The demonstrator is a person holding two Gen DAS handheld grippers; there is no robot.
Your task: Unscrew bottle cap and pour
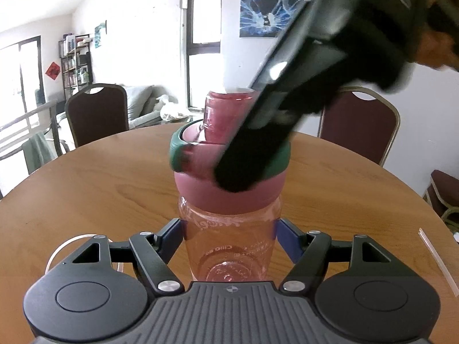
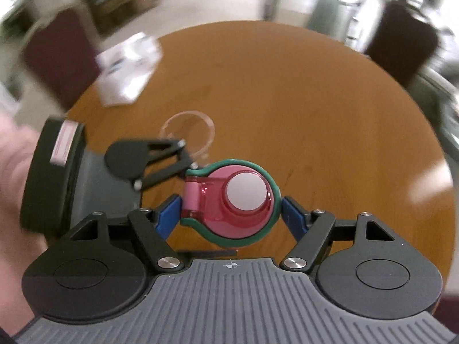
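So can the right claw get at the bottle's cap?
Probably yes. The right claw is right above the cap, its blue fingers on either side, nothing between them.

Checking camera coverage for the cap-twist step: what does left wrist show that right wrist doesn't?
Left wrist only: the bottle's clear pink body held between the left tool's blue fingers, the pink cap collar, and the right tool coming down onto the cap from the upper right.

Right wrist only: the cap from above, with its white top disc, the right tool closed on its green rim, a clear glass behind the bottle, and white papers.

Both: the green rim, the round wooden table and dark red chairs.
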